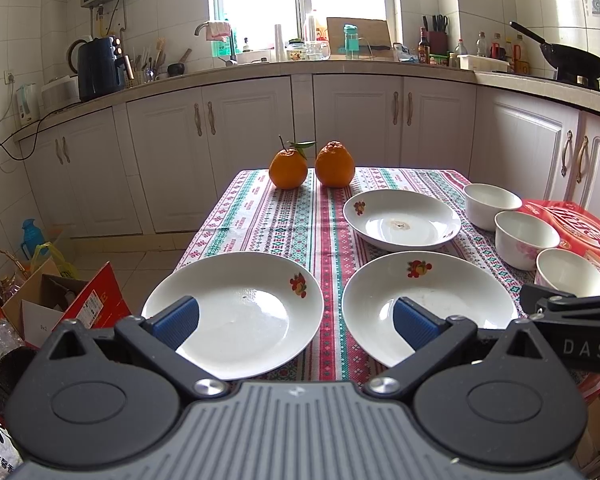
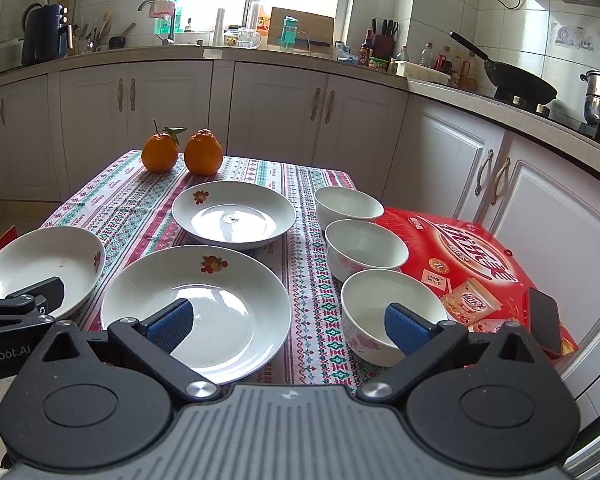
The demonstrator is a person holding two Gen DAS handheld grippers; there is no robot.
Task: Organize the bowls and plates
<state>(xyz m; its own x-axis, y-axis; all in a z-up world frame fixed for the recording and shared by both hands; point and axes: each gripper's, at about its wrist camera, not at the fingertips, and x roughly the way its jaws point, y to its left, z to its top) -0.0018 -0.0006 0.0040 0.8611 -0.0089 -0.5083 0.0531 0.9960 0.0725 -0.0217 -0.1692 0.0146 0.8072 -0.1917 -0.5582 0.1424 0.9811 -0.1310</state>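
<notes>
On the table (image 1: 260,216) three glazed plates lie apart: the left plate (image 1: 236,312) at the near left corner, the middle plate (image 2: 198,304) at the near edge, the far plate (image 2: 234,214) toward the middle; three bowls (image 2: 366,246) line the right edge, touching the red box (image 2: 480,256). Both the left gripper (image 1: 296,322) and the right gripper (image 2: 288,324) hang wide open, holding nothing. The crockery looks stiff, slippery and breakable; a rim pinch seems safest, the plates probably heavier than the bowls. Each gripper body hides the near rims below it, and whether the bowls touch one another is hard to tell
</notes>
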